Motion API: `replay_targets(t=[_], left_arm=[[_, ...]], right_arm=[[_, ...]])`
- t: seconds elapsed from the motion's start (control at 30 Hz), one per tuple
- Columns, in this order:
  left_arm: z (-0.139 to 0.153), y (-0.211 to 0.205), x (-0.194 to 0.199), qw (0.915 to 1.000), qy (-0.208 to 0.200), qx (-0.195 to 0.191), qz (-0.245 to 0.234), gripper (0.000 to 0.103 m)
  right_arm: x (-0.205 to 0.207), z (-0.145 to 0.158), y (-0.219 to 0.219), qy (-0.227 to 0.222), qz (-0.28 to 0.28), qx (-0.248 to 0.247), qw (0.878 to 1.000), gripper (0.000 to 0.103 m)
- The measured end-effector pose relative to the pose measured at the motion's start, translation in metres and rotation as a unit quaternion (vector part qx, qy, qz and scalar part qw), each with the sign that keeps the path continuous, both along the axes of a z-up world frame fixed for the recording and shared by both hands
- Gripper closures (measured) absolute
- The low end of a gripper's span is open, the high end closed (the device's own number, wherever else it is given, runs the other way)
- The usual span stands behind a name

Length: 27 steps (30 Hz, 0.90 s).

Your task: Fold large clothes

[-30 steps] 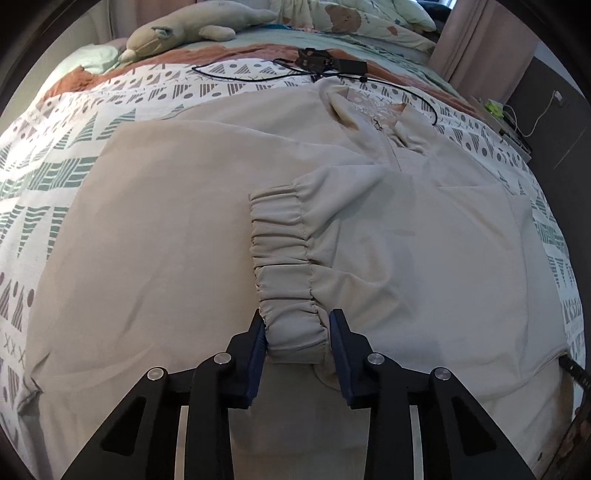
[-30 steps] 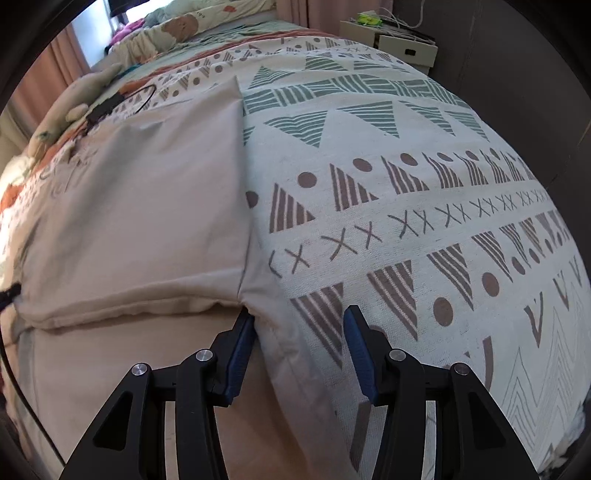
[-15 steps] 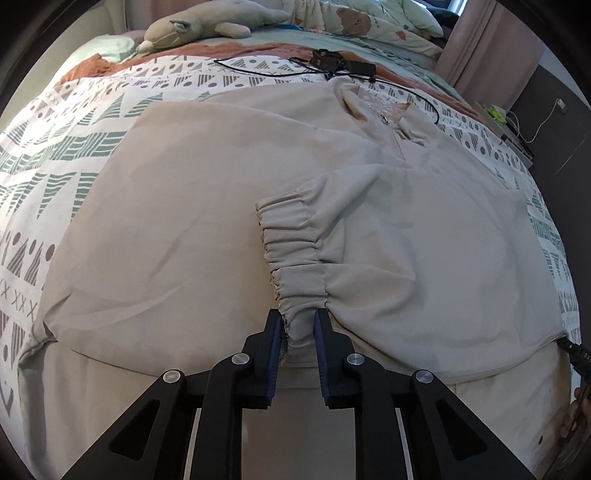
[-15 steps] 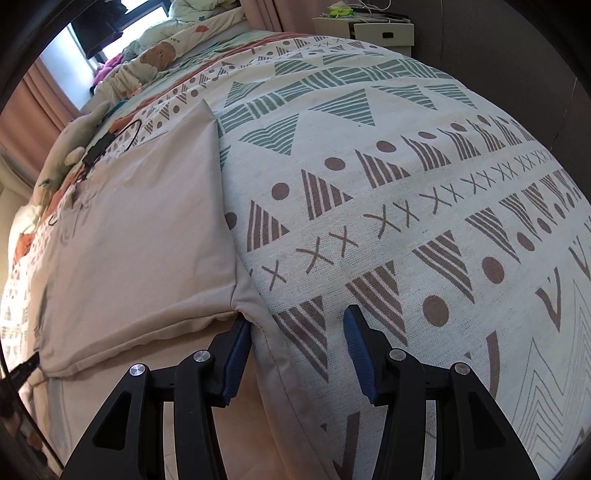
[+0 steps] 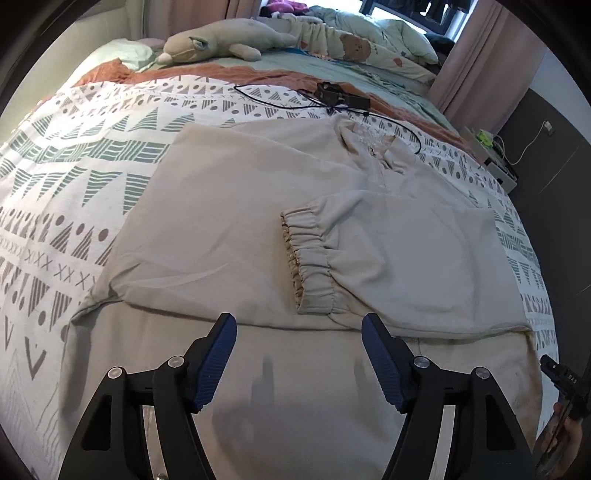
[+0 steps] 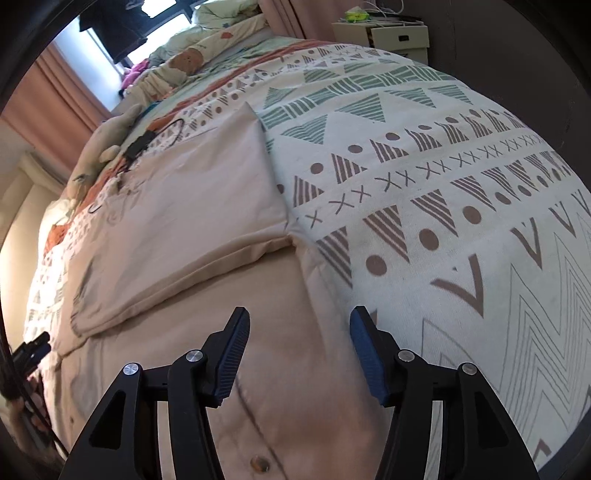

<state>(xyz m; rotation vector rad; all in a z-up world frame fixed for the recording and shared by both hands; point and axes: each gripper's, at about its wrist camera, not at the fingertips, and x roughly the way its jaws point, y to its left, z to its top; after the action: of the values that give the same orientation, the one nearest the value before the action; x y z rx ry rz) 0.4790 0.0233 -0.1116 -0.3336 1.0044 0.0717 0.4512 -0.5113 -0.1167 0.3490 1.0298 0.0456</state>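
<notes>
Left wrist view: your left gripper (image 5: 298, 354) hangs with its fingers spread wide and nothing between them, above the near part of the beige garment (image 5: 236, 206). The garment lies flat across the patterned bedspread (image 5: 66, 184), reaching the bed's near edge. One sleeve is laid across the body, its gathered cuff (image 5: 308, 258) resting near the middle, just beyond your fingertips. I judge the sleeve sits there as the first inward fold, to narrow the garment. A black cable (image 5: 280, 105) and a small device lie at the collar end, and a plush toy (image 5: 218, 40) lies toward the bed's far edge. This view alone shows the cuff and collar.

Right wrist view: your right gripper (image 6: 298, 350) is likewise released and empty, above the garment's near right side. Here the folded sleeve shows only as a flat flap whose corner meets the bedspread at the garment's right edge. This view alone shows a button (image 6: 258, 463) near the bed's near edge, and boxes (image 6: 388, 31) beyond the far right corner.

Judgement: the sleeve fold on this side looks complete; the other side is not yet folded.
</notes>
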Motion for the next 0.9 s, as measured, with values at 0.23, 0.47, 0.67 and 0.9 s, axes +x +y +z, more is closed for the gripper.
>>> replay_targets(t=[0.23,0.47,0.67,0.9], left_arm=[[0.035,0.011,-0.066,0.9991,-0.035,0.022,0.005,0.026],[0.082,0.028,-0.137,0.9932,-0.11,0.029,0.024,0.002],[0.106,0.038,-0.188,0.9892,-0.139,0.03,0.035,0.001],[0.115,0.038,-0.244,0.9852,-0.164,0.027,0.042,0.001]], right_arm=[[-0.056,0.041,0.003,-0.056,0.005,-0.015,0.998,0.002],[-0.101,0.064,0.011,-0.083,0.009,-0.003,0.996,0.001],[-0.137,0.076,0.021,-0.089,0.014,0.0,0.996,0.001],[-0.186,0.096,0.029,-0.112,0.03,-0.023,0.993,0.001]])
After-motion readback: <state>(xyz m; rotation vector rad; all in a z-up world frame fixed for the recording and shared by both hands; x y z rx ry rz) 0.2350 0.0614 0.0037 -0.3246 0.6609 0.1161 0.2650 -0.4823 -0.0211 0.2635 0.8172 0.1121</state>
